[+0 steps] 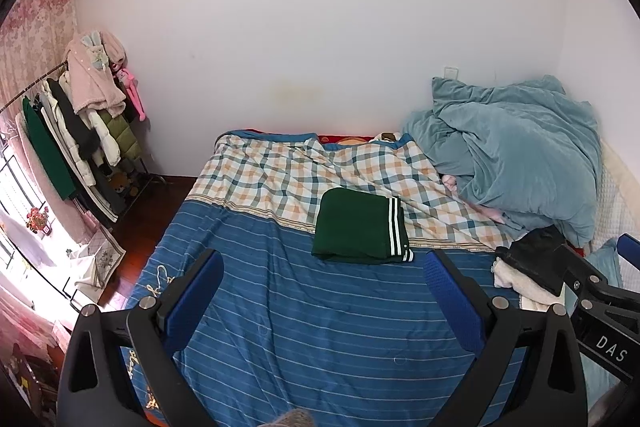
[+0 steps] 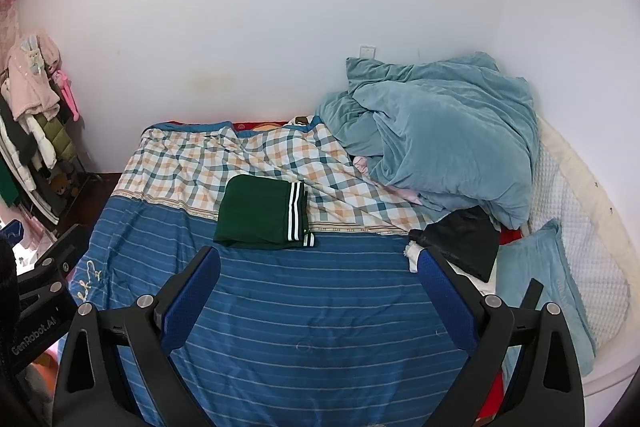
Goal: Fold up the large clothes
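In the left wrist view, the left gripper filled the bottom of the frame, held level above the bed and pointing toward the far wall; its blue-padded fingers stood spread wide with nothing between them; the folded green garment, white stripes along its right edge, lay at the centre, straddling the seam where the blue striped bedspread met the plaid sheet; the teal duvet was heaped at the upper right; a black and white pile of clothes sat at the right edge, just behind part of the right gripper; a clothes rack stood at the left.

In the right wrist view, the right gripper sat likewise low in the frame, level, fingers wide apart and empty; the green garment lay left of centre, just beyond the left fingertip; the clothes pile touched the right fingertip in the picture; a teal pillow lay at the lower right; the other gripper's body showed at the left edge.
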Available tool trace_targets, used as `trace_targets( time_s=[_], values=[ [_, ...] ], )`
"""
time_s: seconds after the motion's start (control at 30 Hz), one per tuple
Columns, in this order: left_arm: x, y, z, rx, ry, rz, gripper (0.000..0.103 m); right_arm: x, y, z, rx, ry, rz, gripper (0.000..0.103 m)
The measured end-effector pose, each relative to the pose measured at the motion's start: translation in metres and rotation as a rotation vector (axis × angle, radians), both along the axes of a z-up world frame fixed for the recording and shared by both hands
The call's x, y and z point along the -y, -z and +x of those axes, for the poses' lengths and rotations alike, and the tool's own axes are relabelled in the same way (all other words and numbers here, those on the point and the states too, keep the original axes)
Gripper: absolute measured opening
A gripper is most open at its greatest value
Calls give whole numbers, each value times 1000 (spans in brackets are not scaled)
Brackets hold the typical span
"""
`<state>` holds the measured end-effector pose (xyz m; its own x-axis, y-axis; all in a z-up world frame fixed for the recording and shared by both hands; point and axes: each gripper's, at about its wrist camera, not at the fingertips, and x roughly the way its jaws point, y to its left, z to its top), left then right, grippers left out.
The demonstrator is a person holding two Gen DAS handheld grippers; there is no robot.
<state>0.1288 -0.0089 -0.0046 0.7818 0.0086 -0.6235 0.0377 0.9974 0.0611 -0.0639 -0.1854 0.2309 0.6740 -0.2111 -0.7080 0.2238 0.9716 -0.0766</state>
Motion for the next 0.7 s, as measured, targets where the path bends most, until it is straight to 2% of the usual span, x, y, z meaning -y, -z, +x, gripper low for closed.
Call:
trace_targets(
  time_s=[0.7],
  values=[
    [-7, -3, -3, 4, -5, 10, 102, -1, 0, -4, 3, 5, -3, 101]
  ],
)
